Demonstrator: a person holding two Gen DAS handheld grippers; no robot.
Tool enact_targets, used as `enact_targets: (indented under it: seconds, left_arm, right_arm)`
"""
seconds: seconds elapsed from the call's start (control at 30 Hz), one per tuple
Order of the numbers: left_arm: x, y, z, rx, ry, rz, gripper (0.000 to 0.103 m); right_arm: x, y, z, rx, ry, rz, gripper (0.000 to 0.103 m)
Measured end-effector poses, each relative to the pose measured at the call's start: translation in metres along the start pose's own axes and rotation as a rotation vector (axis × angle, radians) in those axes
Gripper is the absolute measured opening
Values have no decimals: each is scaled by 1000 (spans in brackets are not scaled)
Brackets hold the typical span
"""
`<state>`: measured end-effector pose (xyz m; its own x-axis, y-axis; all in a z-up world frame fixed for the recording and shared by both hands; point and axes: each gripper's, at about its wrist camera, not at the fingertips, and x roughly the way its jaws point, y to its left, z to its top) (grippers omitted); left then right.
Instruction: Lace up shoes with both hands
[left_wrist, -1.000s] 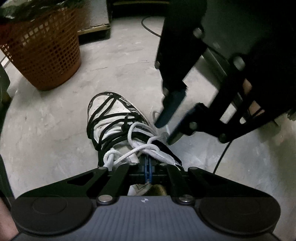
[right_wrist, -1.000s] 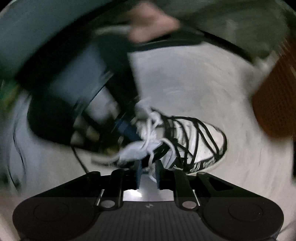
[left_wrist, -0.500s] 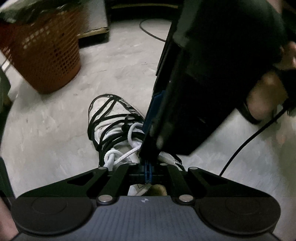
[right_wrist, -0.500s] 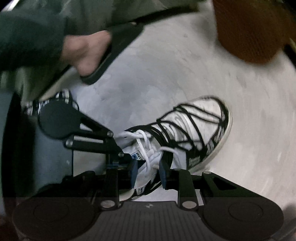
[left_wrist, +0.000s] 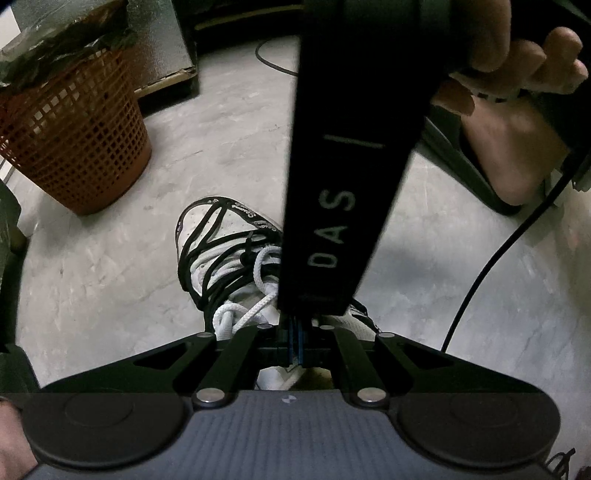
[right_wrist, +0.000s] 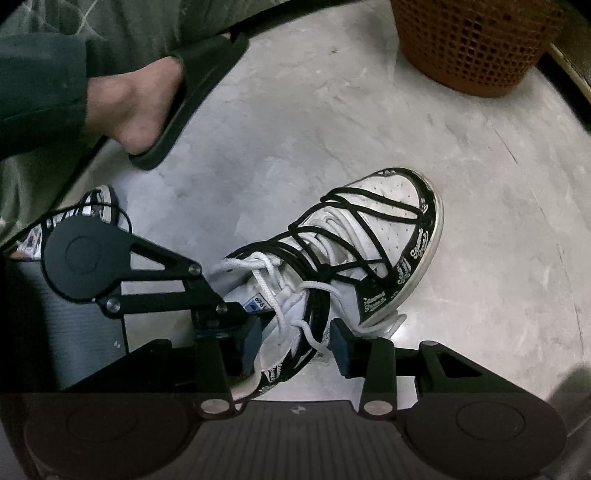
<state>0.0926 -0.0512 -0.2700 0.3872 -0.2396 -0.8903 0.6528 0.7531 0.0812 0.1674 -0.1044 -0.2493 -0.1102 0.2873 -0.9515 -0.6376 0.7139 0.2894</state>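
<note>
1. Shoe (right_wrist: 354, 254), white high-top with black cord wrap, on grey concrete floor (right_wrist: 480, 155), toe pointing away.
2. Left gripper (left_wrist: 296, 341): fingers pressed together at shoe collar; whether a white lace (right_wrist: 280, 291) is pinched between them, can't tell.
3. Right gripper (right_wrist: 293, 345): fingers spread wide, straddling the shoe's ankle part and loose white lace.
4. Orange basket (left_wrist: 70, 136) on floor, well apart from shoe.
5. Foot in black slipper (right_wrist: 177, 107) nearby.
</note>
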Motion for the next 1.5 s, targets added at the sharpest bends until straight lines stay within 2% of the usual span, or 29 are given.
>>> enact_targets:
  seconds: [0.2,0.47,0.5,0.63,0.9,1.03,1.13,1.17,1.3,1.5]
  left_arm:
    - [0,0,-2,9,6,4,3]
    - [0,6,-1,-54,7,-15,3]
    - [1,7,-1,-54,9,-16,3]
    - [0,11,-2,-76,15,-21,3]
    - [-2,13,-4,-55,44,-3,3]
    - [-4,14,-5,-65,57,17,3]
    - [-8,16,-8,-94,76,80,3]
    - [-9,19,-9,-120,83,83,3]
    - [-14,15,-14,-94,89,101,3]
    - [-22,21,-17,-130,98,117,3]
  right_arm:
    - [6,-28,-1,233,18,102,44]
    - [5,-47,-16,401,-12,176,44]
    - [5,-48,-16,412,-14,176,48]
    - [2,-42,-13,412,-19,123,50]
    - [-3,-10,-11,193,-64,-23,52]
    - [-4,-6,-17,192,-92,-43,52]
    - [-4,-6,-19,196,-102,-47,53]
    - [-4,-6,-20,197,-106,-48,53]
    - [-4,-5,-23,203,-121,-55,55]
    - [-5,-4,-27,211,-145,-64,56]
